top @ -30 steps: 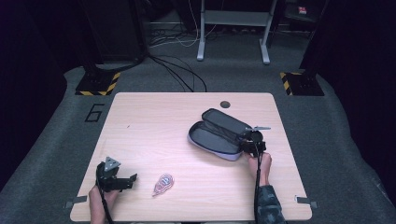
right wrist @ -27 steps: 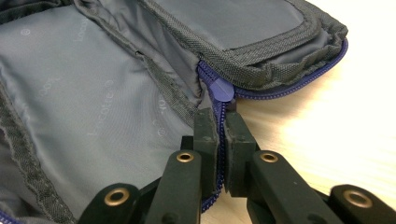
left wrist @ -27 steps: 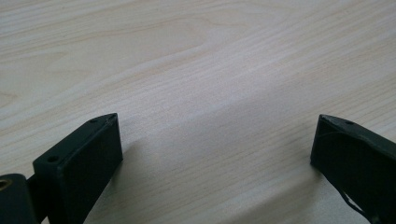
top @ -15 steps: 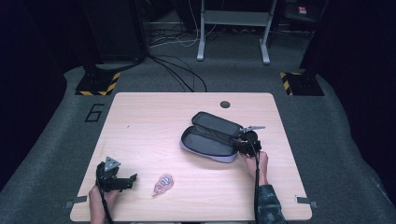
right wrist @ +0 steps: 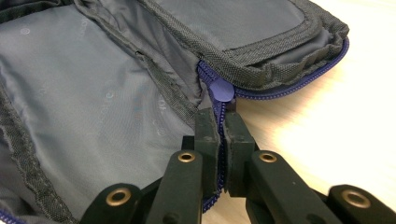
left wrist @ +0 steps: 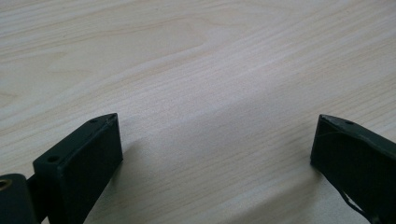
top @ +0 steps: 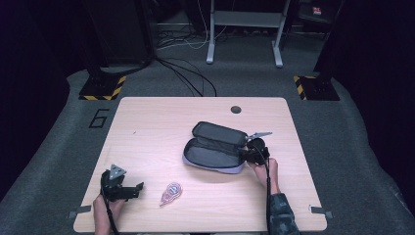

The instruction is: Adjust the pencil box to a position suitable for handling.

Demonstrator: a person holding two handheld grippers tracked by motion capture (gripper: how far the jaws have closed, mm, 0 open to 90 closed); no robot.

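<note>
Your right gripper [right wrist: 222, 122], seen low in the middle of the right gripper view, has its jaws pressed together on the purple zipper edge of the open pencil case [right wrist: 93, 93], just under the round zipper tab [right wrist: 221, 89]. In the high view this pencil case [top: 215, 147] lies open right of the centre of the wooden table [top: 161, 122], with your right gripper [top: 244, 155] touching its right end. Your left gripper [top: 138, 188] is at the lower left of that view, near a small pink tape dispenser [top: 171, 193], and in the left gripper view its jaws stand wide apart over bare wood, holding nothing.
</note>
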